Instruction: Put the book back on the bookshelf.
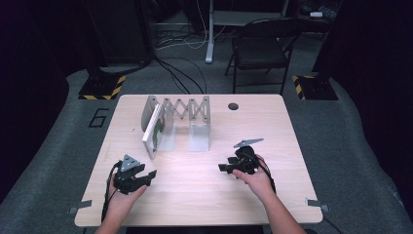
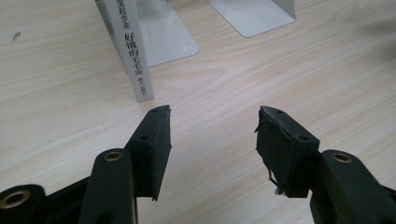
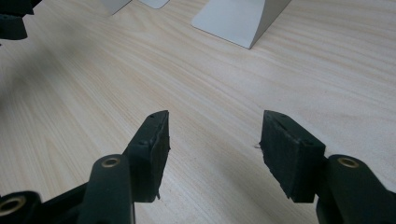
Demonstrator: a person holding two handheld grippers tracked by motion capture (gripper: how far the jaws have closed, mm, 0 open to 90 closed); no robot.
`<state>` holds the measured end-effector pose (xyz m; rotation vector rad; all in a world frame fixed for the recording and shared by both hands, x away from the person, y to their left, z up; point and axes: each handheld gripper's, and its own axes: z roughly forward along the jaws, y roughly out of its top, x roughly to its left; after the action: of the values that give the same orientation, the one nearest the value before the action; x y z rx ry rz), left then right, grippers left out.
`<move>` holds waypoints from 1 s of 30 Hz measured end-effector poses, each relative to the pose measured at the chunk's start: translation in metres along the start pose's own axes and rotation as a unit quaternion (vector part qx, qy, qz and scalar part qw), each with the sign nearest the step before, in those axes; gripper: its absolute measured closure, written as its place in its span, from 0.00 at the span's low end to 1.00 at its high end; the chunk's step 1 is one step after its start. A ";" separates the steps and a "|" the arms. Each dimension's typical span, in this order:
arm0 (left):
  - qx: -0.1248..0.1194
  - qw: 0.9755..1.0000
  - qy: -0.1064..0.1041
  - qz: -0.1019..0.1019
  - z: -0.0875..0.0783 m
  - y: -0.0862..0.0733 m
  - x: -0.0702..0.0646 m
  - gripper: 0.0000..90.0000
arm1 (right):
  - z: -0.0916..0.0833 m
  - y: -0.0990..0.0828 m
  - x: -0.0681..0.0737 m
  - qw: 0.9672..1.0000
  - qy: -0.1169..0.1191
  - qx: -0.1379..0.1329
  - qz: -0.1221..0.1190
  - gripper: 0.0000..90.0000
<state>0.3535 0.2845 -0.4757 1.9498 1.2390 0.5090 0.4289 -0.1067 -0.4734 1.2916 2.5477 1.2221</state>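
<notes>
A white book (image 1: 152, 129) leans upright in the left slot of a grey expanding book rack (image 1: 187, 109) at the back left of the wooden table (image 1: 204, 195). In the left gripper view its spine (image 2: 135, 60) with printed characters stands just beyond my left gripper (image 2: 213, 112), which is open and empty. In the high view the left gripper (image 1: 150, 178) sits low over the table's front left, pointing right. My right gripper (image 1: 222, 168) is at the front right, pointing left; its jaws (image 3: 215, 116) stand open over bare wood.
The rack's flat base plates (image 2: 254, 16) (image 3: 238, 18) lie on the table ahead of both grippers. A round cable hole (image 1: 233, 106) is near the far edge. A folding chair (image 1: 263, 48) and cables stand on the floor behind the table.
</notes>
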 end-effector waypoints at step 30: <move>0.012 1.000 0.002 -0.016 0.010 -0.018 0.012 0.50 | 0.005 -0.002 0.002 1.000 -0.009 0.010 -0.014 0.47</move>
<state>0.3546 0.2959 -0.4969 1.9455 1.2825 0.4852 0.4282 -0.1024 -0.4778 1.2614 2.5630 1.1768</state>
